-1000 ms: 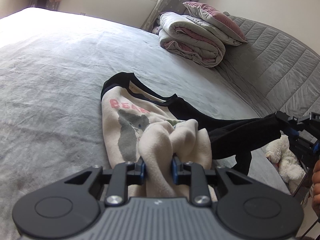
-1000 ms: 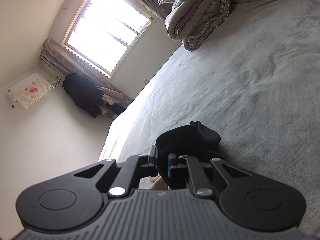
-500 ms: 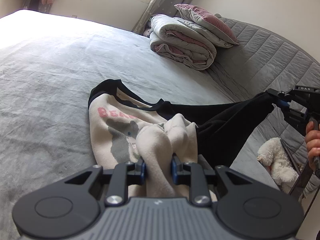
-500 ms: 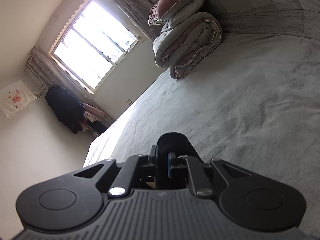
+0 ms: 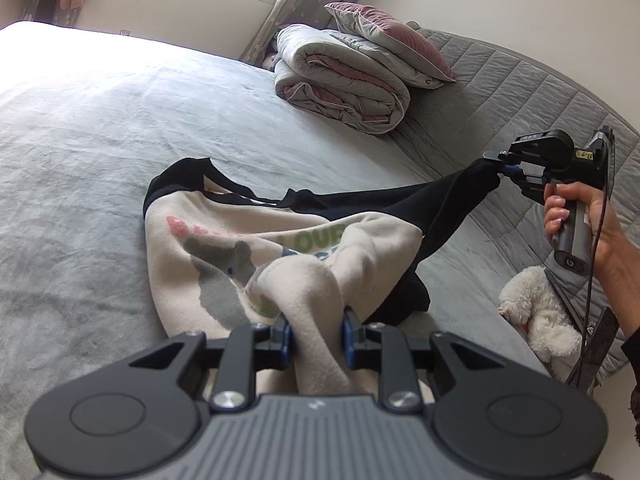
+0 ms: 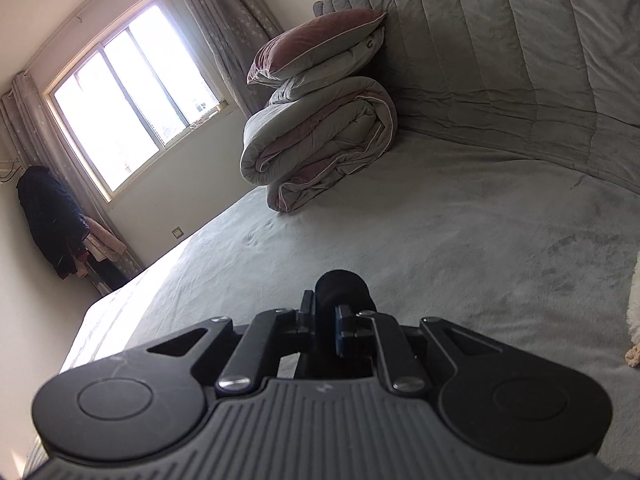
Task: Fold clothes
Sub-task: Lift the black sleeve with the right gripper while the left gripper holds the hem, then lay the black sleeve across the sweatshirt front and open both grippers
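So the sweatshirt [image 5: 256, 248] is lying on the grey bed [image 5: 80, 152], cream body with black collar and black sleeves, partly bunched up. The left gripper [image 5: 316, 330] is clamped on a thick fold of the cream fabric, pads pressing in from both sides, so that one's definitely holding cloth. The right gripper [image 5: 505, 166] is out to the right side, pinched shut on the end of the black sleeve [image 5: 448, 204], which is stretched out in the air between the body of the shirt and the claw. From the right wrist cam you just see a roll of black fabric squeezed between the pads. A person's hand [image 5: 580, 220] is wrapped around that gripper's handle.

Writing-wise: the print on the chest has pink letters that are too creased to read, and green letters that look like "OUR", over a grey animal graphic. There's a small label on the right gripper, maybe "6-6", not sure.

Also around: a folded duvet [image 5: 340, 80] with a pillow [image 5: 392, 46] on top at the headboard, and a white plush toy [image 5: 536, 312] off the bed edge.
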The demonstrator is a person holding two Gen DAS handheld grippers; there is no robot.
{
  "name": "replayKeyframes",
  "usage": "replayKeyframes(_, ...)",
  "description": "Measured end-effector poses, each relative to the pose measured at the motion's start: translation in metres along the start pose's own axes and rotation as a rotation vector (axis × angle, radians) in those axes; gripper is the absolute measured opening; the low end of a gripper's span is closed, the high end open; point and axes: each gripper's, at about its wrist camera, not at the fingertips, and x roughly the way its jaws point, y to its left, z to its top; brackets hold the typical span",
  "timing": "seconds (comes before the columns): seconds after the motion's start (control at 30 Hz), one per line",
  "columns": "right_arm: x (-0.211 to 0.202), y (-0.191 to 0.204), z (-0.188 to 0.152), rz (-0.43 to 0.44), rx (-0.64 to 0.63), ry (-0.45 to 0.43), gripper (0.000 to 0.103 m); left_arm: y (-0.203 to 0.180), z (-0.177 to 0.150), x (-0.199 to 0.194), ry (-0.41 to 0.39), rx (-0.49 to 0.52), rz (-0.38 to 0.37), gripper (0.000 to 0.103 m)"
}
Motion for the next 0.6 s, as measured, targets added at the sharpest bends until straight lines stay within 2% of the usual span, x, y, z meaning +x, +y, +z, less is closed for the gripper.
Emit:
replayKeyframes(0.13,0.015,-0.005,-0.007,-0.034,-0.037,-0.007,0.012,-0.008,-0.001,0.01,0.001,0.022,-0.041,0.024)
replayKeyframes(0.27,0.027,-0.016,-0.023,-0.069,-0.058,0.034,0.012,-0.017,-0.002,0.021,0.019,0.054,-0.062,0.024)
replayKeyframes(0.6,0.022,-0.035,-0.06,-0.125,-0.108,0.14,0.015,-0.024,-0.013,0.031,0.091,0.118,-0.046,0.026)
